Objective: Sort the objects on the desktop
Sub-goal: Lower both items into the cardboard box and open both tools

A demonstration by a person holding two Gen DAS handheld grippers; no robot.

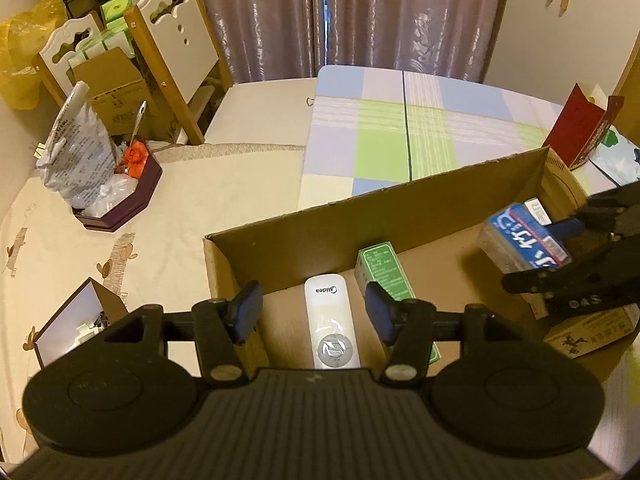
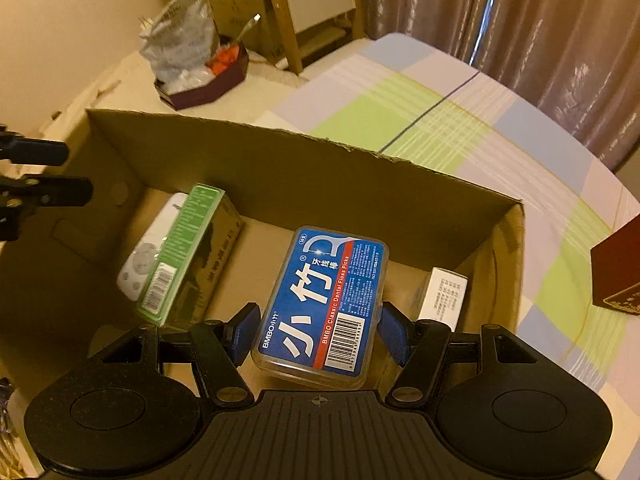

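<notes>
An open cardboard box (image 1: 400, 216) (image 2: 280, 168) stands on the cloth-covered surface. On its floor lie a white Midea remote (image 1: 330, 320) (image 2: 144, 256), a green carton (image 1: 384, 268) (image 2: 180, 256) and a small white carton (image 2: 442, 296). My left gripper (image 1: 314, 312) (image 2: 60, 172) hangs open above the remote, its blue pads clear of it on both sides. My right gripper (image 2: 316, 332) (image 1: 552, 254) is shut on a clear case of dental floss picks with a blue label (image 2: 324, 300) (image 1: 520, 240), held over the right half of the box.
A purple hexagonal tray with a plastic bag (image 1: 120, 204) sits back left, with chairs (image 1: 172, 52) behind it. A dark red gift bag (image 1: 580, 132) stands beyond the box's right corner. A small picture box (image 1: 76, 320) lies left, a brown carton (image 1: 592, 332) right.
</notes>
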